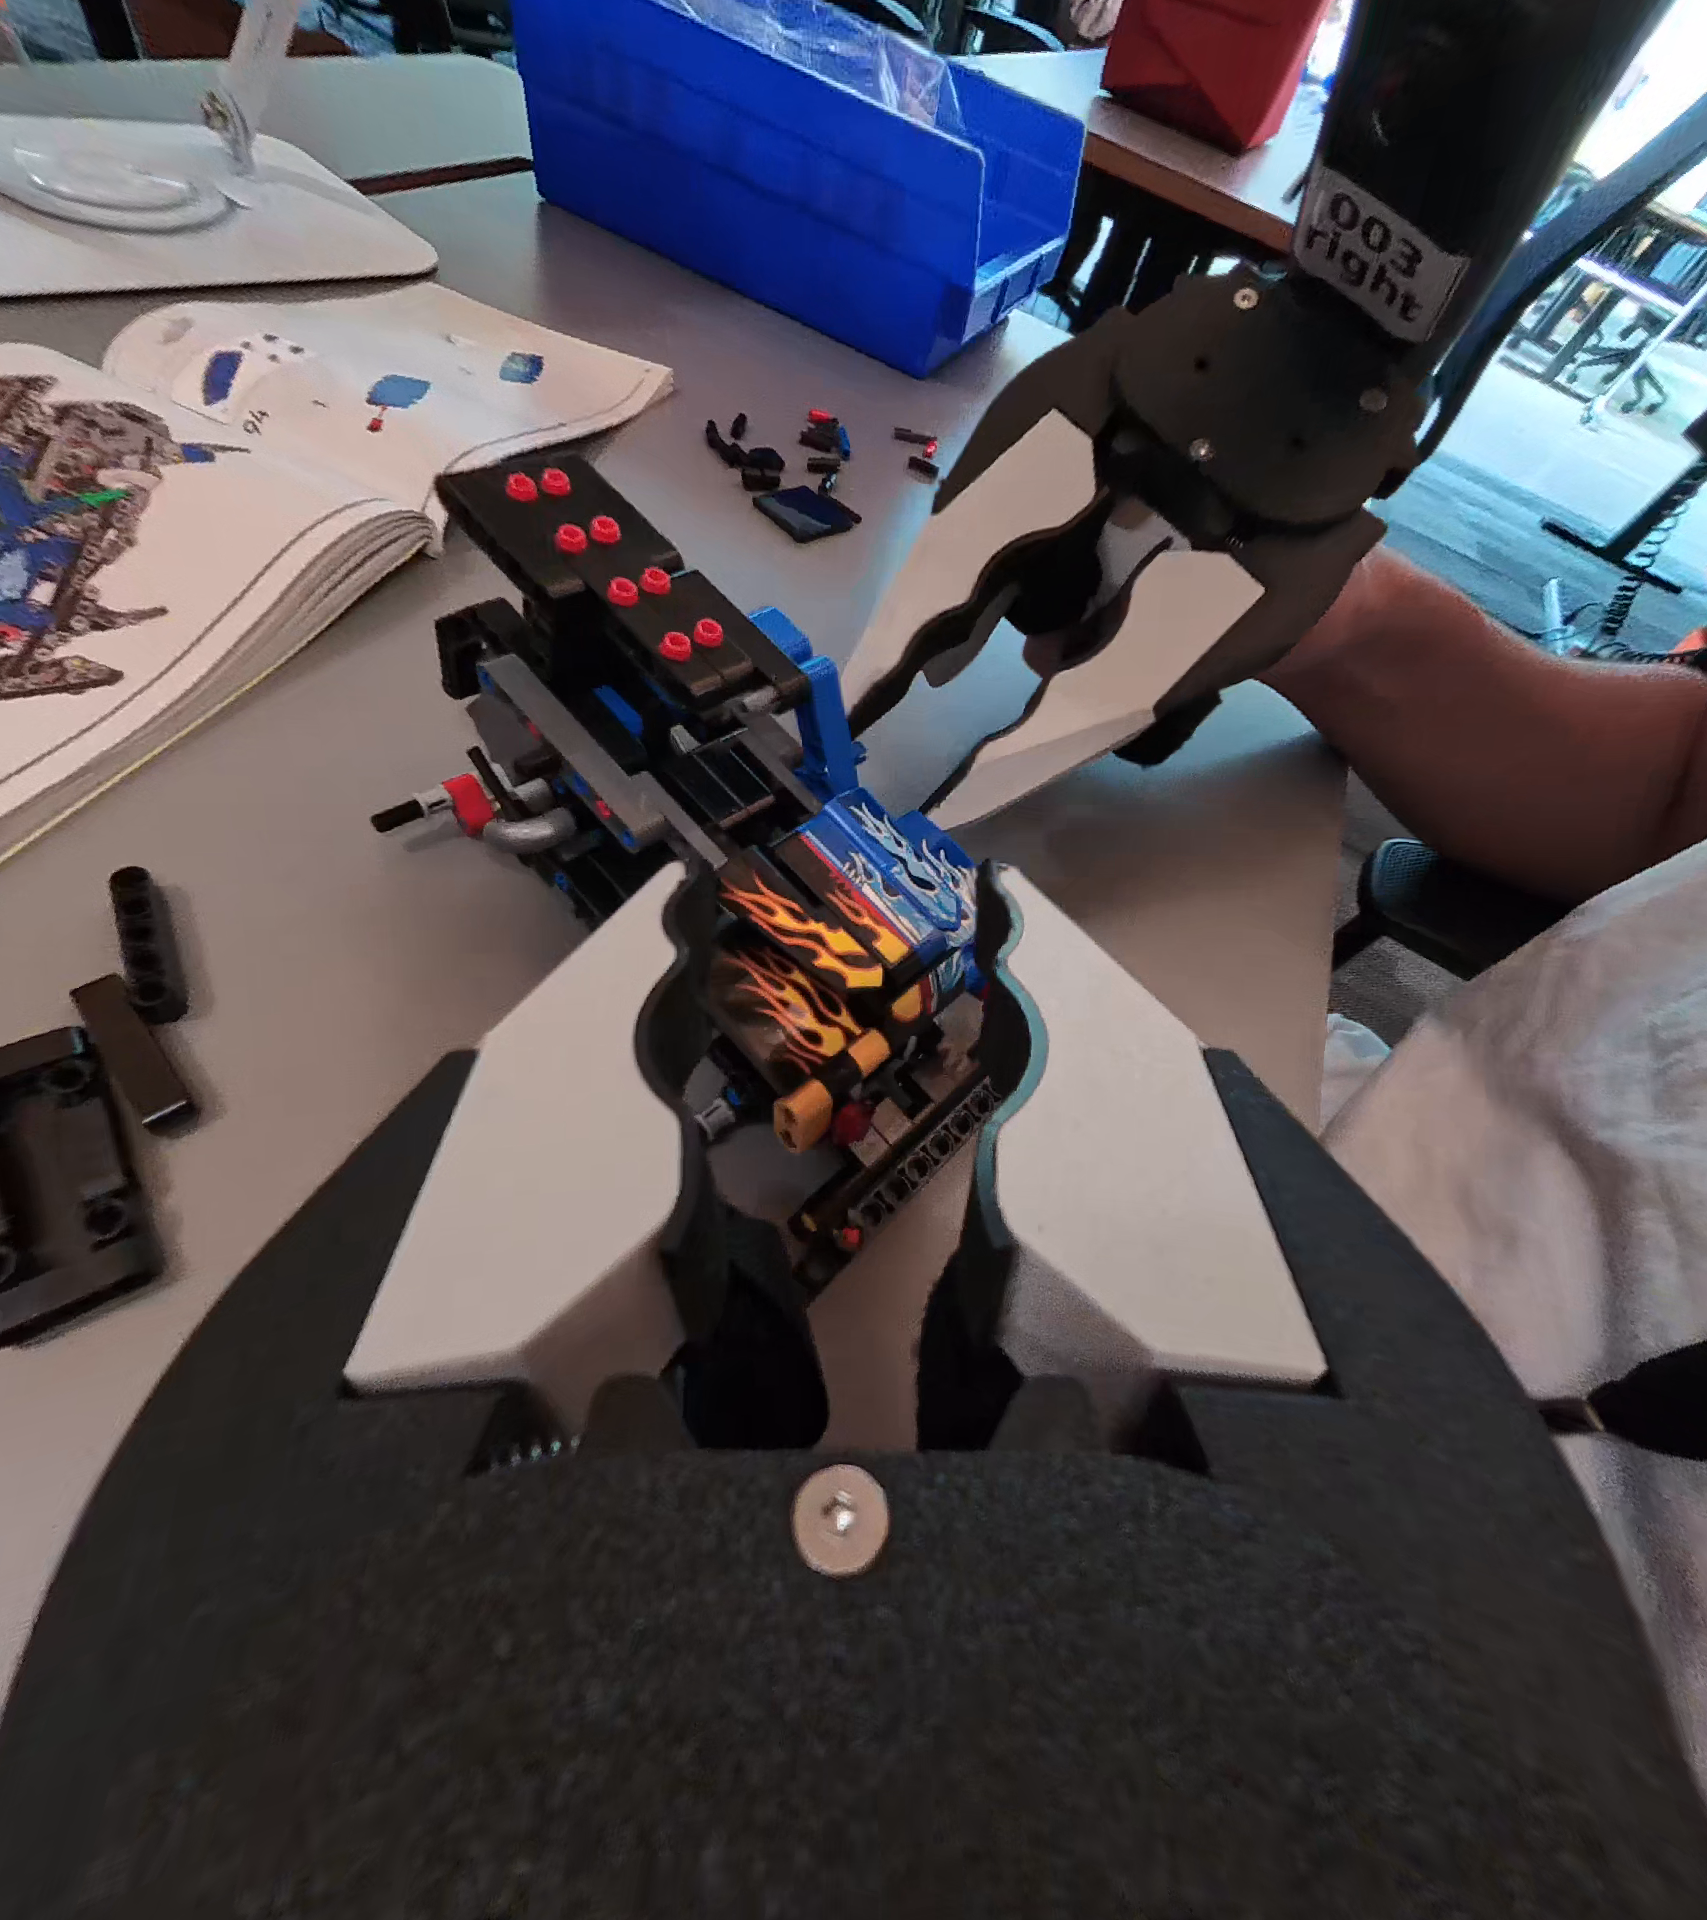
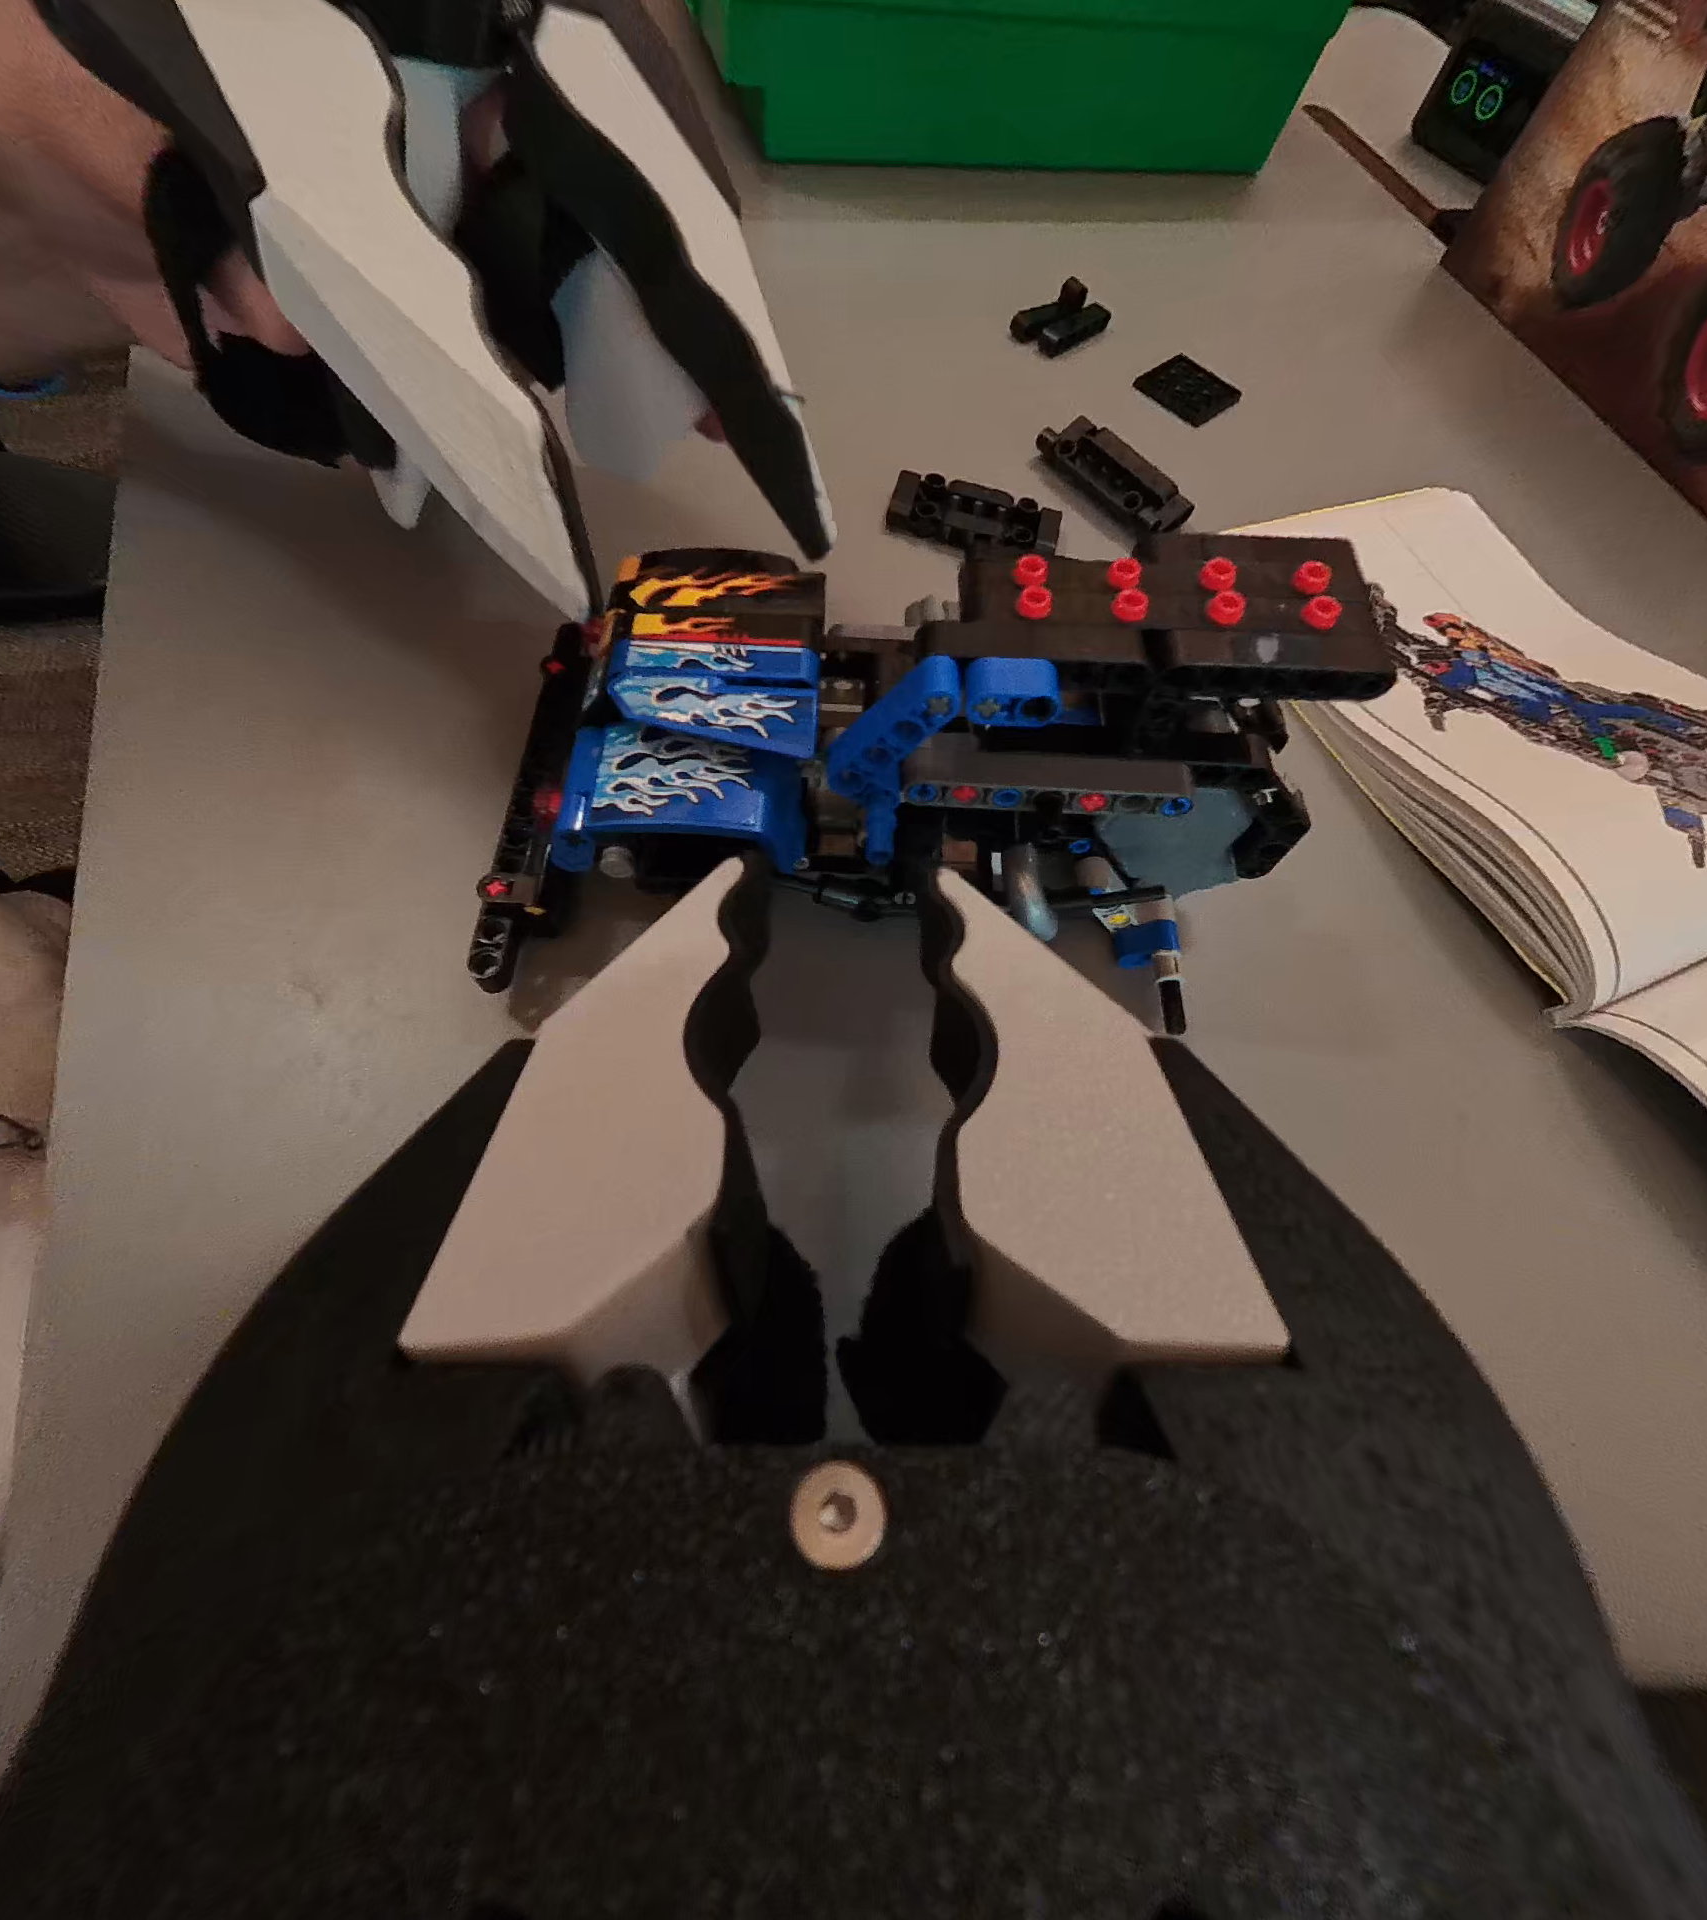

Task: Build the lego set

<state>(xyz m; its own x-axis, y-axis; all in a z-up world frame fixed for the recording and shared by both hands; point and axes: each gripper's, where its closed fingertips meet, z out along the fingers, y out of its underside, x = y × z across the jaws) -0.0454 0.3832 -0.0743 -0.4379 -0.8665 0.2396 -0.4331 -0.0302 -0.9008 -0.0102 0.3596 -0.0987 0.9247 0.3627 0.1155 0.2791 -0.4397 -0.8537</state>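
Lego truck (image 2: 890, 727) near table edge by person, side facing right gripper (image 2: 833, 883). Left gripper (image 1: 833, 883) clamps flame-decal hood, likely steadying build. Right gripper agape, empty, poised beside chassis. Manual (image 2: 1555, 790) open alongside for reference.

Left claw (image 1: 833, 883) black felt-like body, pale grey wedge fingers (image 1: 558, 1122), wavy black pads, silver screw (image 1: 840, 1520), right claw (image 2: 833, 883) alike, white shirt (image 1: 1607, 1091)

Even indoor light; daylight glares white at the left wrist view's top right corner. Fisheye bending toward edges. The right wrist view is dimmer, upper left blurred.
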